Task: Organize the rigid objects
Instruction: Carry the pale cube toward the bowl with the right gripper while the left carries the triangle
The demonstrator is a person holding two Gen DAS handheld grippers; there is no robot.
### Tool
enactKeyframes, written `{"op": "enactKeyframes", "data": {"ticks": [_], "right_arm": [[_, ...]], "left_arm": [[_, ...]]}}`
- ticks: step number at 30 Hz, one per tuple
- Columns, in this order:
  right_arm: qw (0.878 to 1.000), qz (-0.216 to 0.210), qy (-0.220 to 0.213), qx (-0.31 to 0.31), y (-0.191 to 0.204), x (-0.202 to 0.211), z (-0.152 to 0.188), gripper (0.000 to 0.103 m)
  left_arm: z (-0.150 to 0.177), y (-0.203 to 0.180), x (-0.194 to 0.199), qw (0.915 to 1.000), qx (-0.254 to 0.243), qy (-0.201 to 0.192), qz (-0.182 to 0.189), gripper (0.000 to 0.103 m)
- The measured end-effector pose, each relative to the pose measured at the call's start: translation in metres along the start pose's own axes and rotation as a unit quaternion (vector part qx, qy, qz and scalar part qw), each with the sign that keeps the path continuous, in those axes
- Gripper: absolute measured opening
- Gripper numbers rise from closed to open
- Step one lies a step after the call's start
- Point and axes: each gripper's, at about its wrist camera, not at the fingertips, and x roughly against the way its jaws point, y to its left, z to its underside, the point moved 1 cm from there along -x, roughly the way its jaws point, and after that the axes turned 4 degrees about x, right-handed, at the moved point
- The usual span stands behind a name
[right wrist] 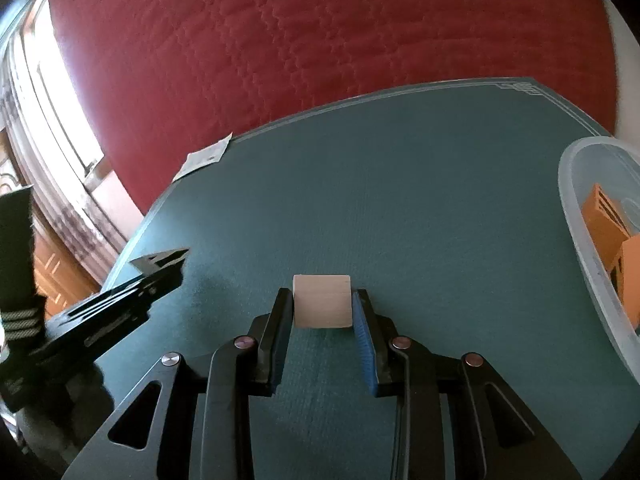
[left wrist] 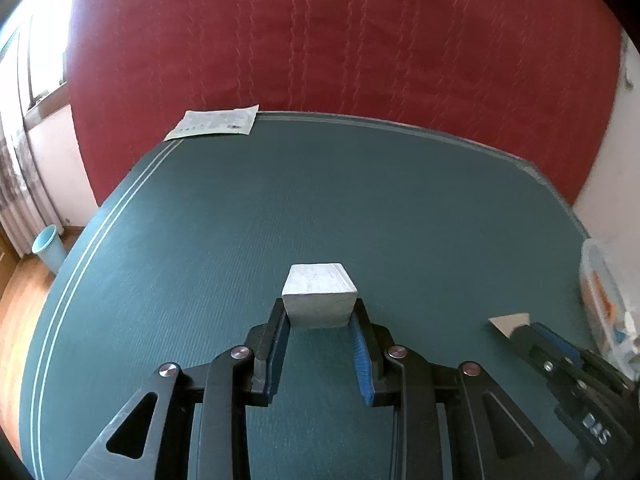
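Observation:
My left gripper [left wrist: 320,314] is shut on a pale grey-white wooden cube [left wrist: 318,286], held at the fingertips over the green mat [left wrist: 280,200]. In the right wrist view my right gripper [right wrist: 323,306] is shut on a light beige wooden cube [right wrist: 322,298]. The right gripper also shows at the right edge of the left wrist view, its cube [left wrist: 510,322] poking out as a pale corner. The left gripper [right wrist: 160,264] shows dark at the left of the right wrist view. A clear plastic tub [right wrist: 576,208] with orange blocks [right wrist: 604,224] stands to the right.
A printed paper sheet [left wrist: 214,122] lies at the mat's far left corner. A red quilted surface [left wrist: 340,40] rises behind the table. A light blue cup [left wrist: 48,246] stands on the wooden floor at left. The tub [left wrist: 600,280] is blurred at the mat's right edge.

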Motion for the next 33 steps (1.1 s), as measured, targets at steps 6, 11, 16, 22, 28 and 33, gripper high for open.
{"op": "enactKeyframes", "data": {"ticks": [6, 11, 16, 22, 28, 33], "right_arm": [[1.0, -0.006, -0.01, -0.017, -0.005, 0.014, -0.001, 0.031], [0.999, -0.005, -0.029, -0.023, -0.012, 0.037, -0.002, 0.031], [0.999, 0.011, -0.045, -0.018, -0.025, 0.062, 0.004, 0.031], [0.997, 0.042, -0.061, -0.019, -0.053, 0.095, 0.011, 0.031], [0.993, 0.075, -0.087, -0.032, -0.088, 0.13, 0.011, 0.031], [0.989, 0.1, -0.101, -0.04, -0.112, 0.141, 0.006, 0.031]], "left_arm": [[0.009, -0.004, 0.024, 0.9997, 0.001, -0.013, 0.019, 0.031], [0.015, -0.016, 0.038, 0.9992, -0.006, -0.018, 0.034, 0.031], [0.019, -0.036, 0.047, 0.9982, -0.024, -0.022, 0.05, 0.031], [0.026, -0.062, 0.047, 0.9971, -0.044, -0.015, 0.061, 0.031], [0.032, -0.086, 0.052, 0.9954, -0.061, -0.012, 0.072, 0.031], [0.038, -0.103, 0.058, 0.9937, -0.078, -0.013, 0.08, 0.031]]}}
